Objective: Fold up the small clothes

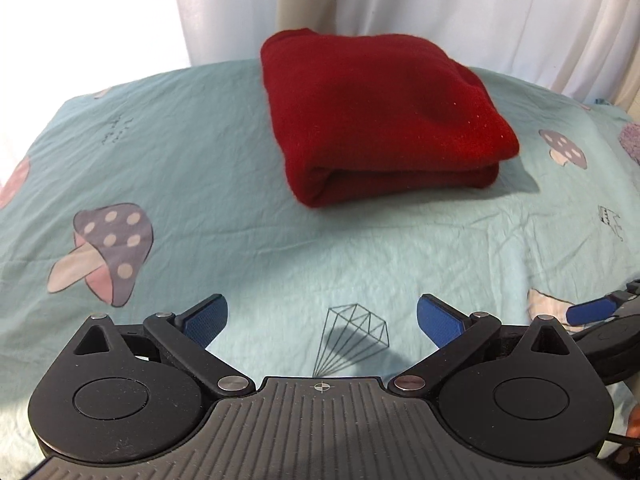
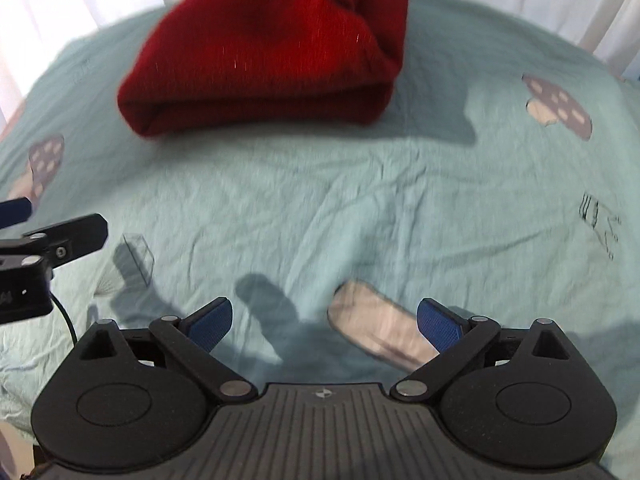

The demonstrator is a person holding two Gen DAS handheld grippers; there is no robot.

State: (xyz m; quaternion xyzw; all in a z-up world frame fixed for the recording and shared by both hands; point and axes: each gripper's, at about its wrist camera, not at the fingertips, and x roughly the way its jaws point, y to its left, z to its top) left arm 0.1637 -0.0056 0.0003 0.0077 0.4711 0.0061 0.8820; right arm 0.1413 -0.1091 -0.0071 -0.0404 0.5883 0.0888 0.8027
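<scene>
A dark red knitted garment (image 1: 380, 116) lies folded into a thick rectangular bundle on the light blue sheet (image 1: 200, 152), toward the far side. It also shows in the right wrist view (image 2: 272, 52). My left gripper (image 1: 322, 320) is open and empty, low over the sheet, well short of the bundle. My right gripper (image 2: 324, 322) is open and empty too, also near the front. The right gripper's blue finger (image 1: 592, 312) shows at the right edge of the left wrist view. Part of the left gripper (image 2: 52, 240) shows at the left edge of the right wrist view.
The sheet is printed with mushrooms (image 1: 108, 248), a diamond outline (image 1: 356, 328) and small drawings. White curtains (image 1: 500, 12) hang behind the far edge. The right wrist view is blurred.
</scene>
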